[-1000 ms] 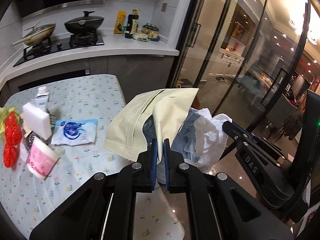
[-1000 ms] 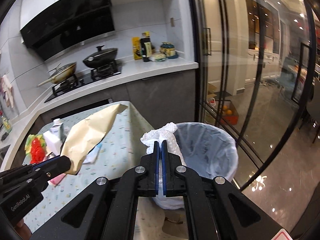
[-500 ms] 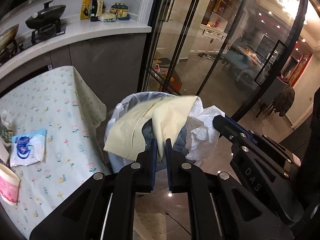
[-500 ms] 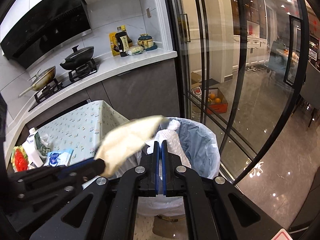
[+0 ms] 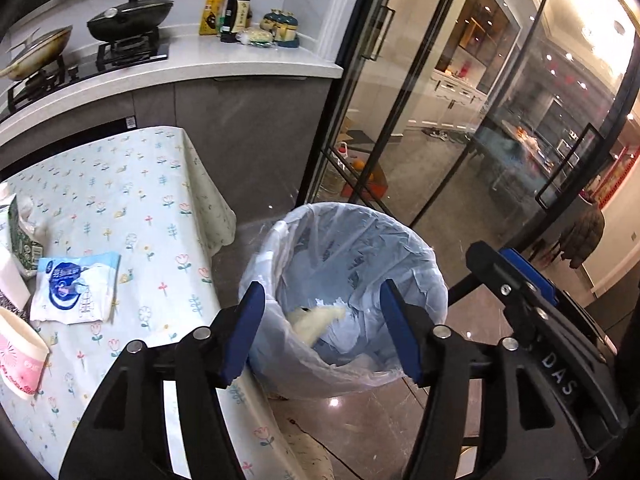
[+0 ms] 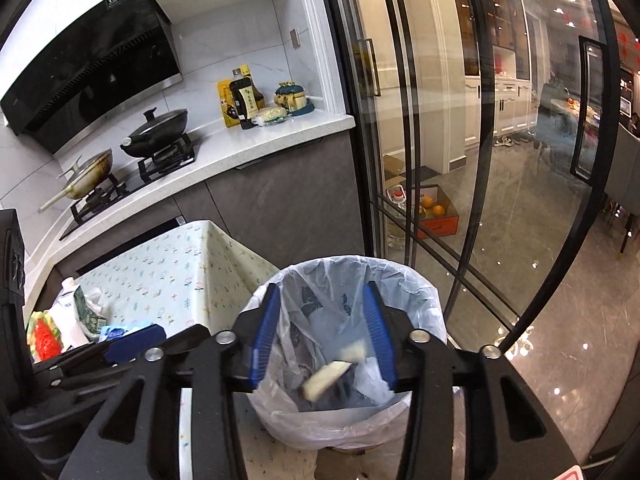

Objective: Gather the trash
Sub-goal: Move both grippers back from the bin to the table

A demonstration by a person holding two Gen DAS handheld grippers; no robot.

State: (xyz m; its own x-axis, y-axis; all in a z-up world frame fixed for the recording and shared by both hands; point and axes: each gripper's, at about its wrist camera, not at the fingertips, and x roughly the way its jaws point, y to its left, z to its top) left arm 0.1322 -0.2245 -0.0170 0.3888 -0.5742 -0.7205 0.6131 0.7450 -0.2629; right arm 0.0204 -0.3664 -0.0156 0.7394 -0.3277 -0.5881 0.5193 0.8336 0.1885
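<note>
Your left gripper (image 5: pixel 322 326) hangs over the bin (image 5: pixel 408 372), its blue-padded jaws opening with nothing pinched between them. Your right gripper (image 6: pixel 322 330) is likewise above the bin, jaws opening and empty. Below them, inside the white liner (image 6: pixel 400 280), lies the pale yellow paper (image 5: pixel 316 320), loose near the bottom; a white crumpled piece (image 6: pixel 354 350) sits beside it. The bin stands on the floor just beside the table's corner. On the floral tablecloth (image 5: pixel 132 200) remain a blue-and-white wrapper (image 5: pixel 74 286), a pink paper cup (image 5: pixel 18 356) at the left edge, and a carton (image 6: pixel 70 312). Behind, the counter (image 5: pixel 224 60) carries two pans and bottles
</note>
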